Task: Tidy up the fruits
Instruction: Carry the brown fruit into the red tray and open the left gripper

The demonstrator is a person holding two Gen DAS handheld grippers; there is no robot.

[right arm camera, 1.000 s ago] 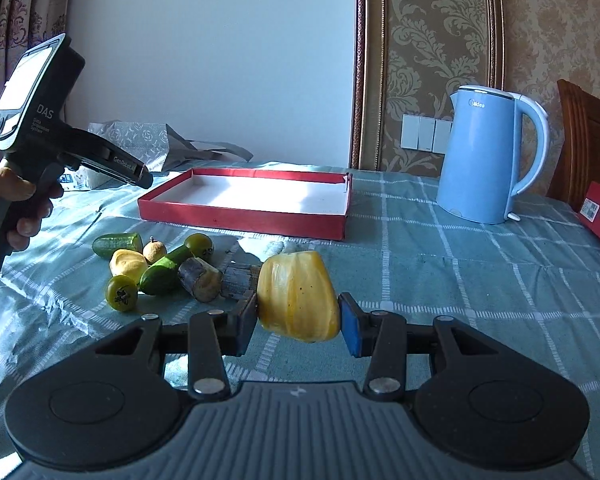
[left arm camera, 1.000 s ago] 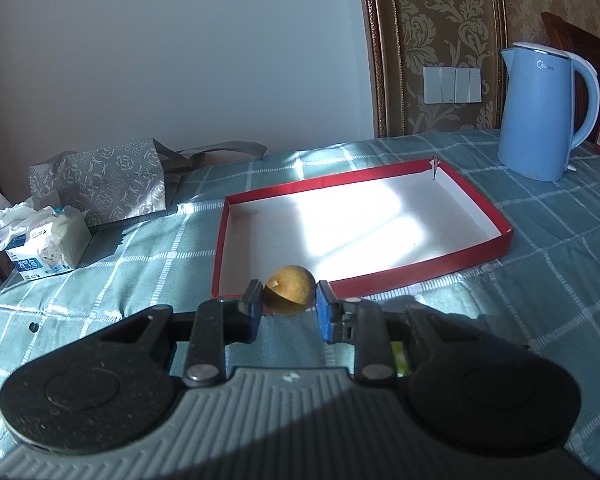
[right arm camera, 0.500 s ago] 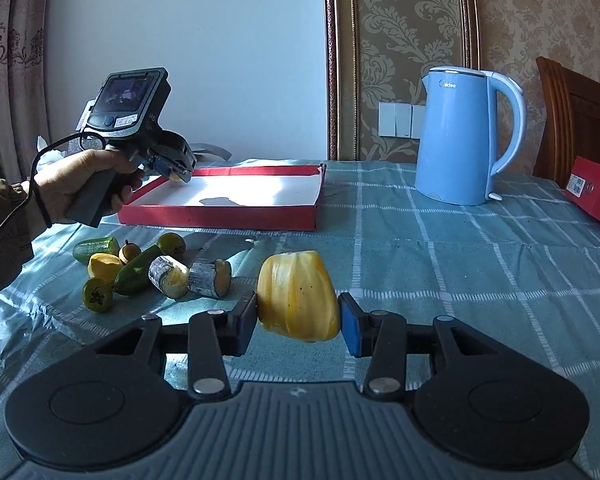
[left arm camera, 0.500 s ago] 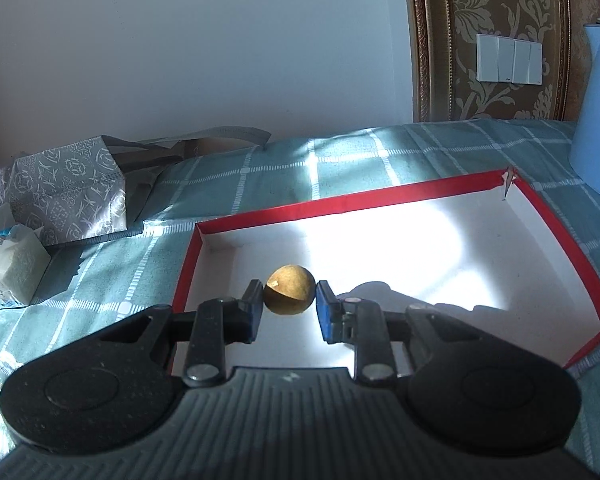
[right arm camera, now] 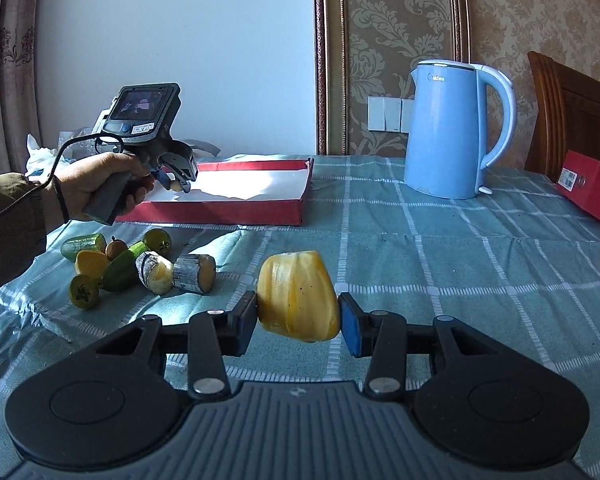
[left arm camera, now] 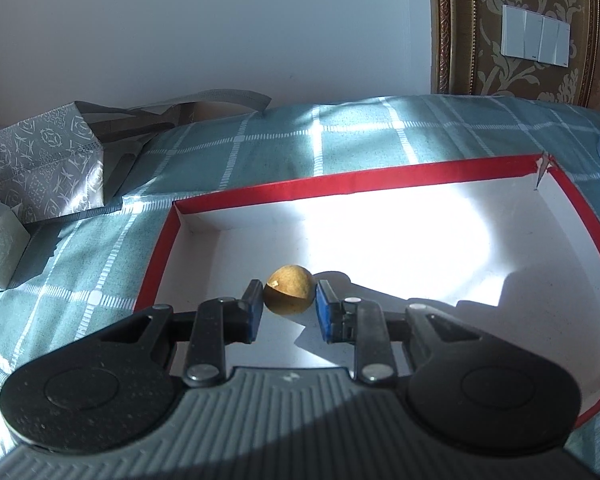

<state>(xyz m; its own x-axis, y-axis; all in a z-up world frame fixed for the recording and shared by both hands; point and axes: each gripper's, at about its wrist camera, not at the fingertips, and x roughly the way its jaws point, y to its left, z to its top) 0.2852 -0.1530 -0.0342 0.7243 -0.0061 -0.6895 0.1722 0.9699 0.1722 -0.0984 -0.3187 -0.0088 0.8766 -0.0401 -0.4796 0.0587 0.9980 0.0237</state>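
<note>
My left gripper is closed on a small round brown fruit, both pads touching it, and I hold it over the white floor of the red-rimmed tray, near its left end. My right gripper is clamped on a yellow jackfruit piece, lifted above the checked teal tablecloth. The other fruits lie in a loose pile on the cloth, in front of the tray's near wall. A blue kettle stands to the tray's right
</note>
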